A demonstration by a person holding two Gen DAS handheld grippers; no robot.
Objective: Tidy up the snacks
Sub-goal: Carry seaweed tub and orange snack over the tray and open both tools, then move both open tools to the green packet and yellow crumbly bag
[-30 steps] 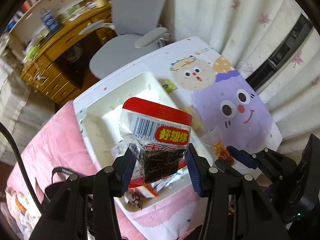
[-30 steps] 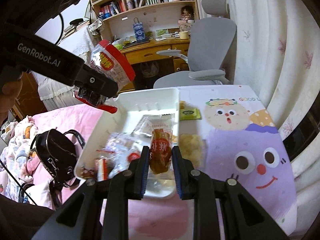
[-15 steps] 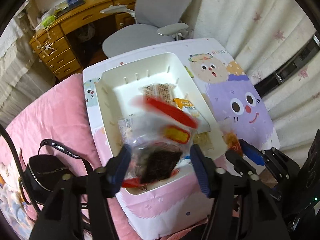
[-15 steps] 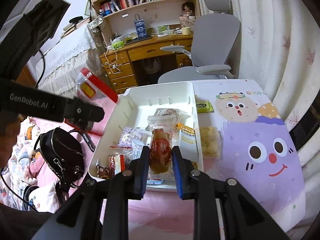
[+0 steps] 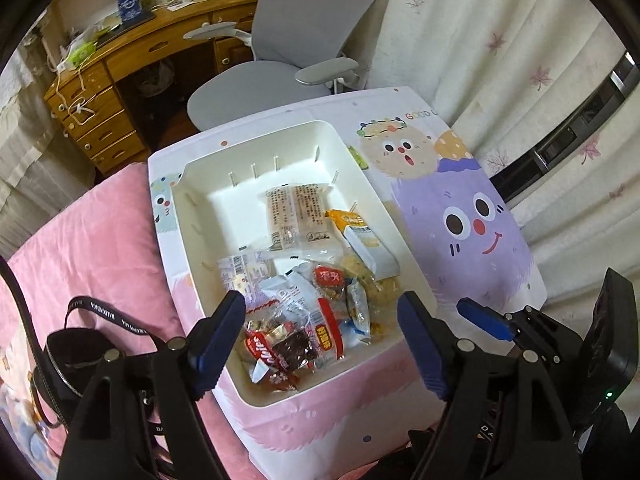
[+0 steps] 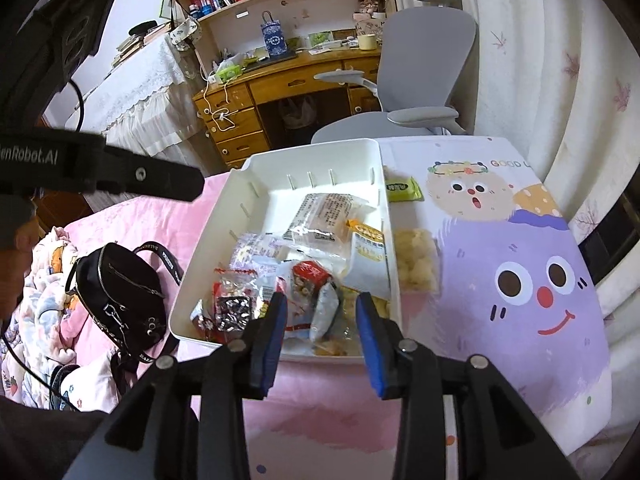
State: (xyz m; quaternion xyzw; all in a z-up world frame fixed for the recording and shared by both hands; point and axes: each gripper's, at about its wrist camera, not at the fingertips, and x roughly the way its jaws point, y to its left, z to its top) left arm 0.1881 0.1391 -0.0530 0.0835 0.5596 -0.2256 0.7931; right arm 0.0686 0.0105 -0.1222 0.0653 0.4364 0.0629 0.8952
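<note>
Red-edged snack pack (image 5: 316, 340) now lies in the white bin (image 5: 256, 152) at the near end of the heap, no longer clamped up high in the left gripper (image 5: 320, 344) as a second ago; the orange-brown packet the right gripper (image 6: 322, 332) held is dropped in too, so two more snacks are binned; puffed-snack bag (image 6: 414, 260) and green packet (image 6: 404, 192) still wait on the cartoon mat (image 6: 540, 240) at the bin's 3 o'clock. Both grippers tilt steeply down over the bin's 6 o'clock rim, jaws opening, pads clear of everything.
</note>
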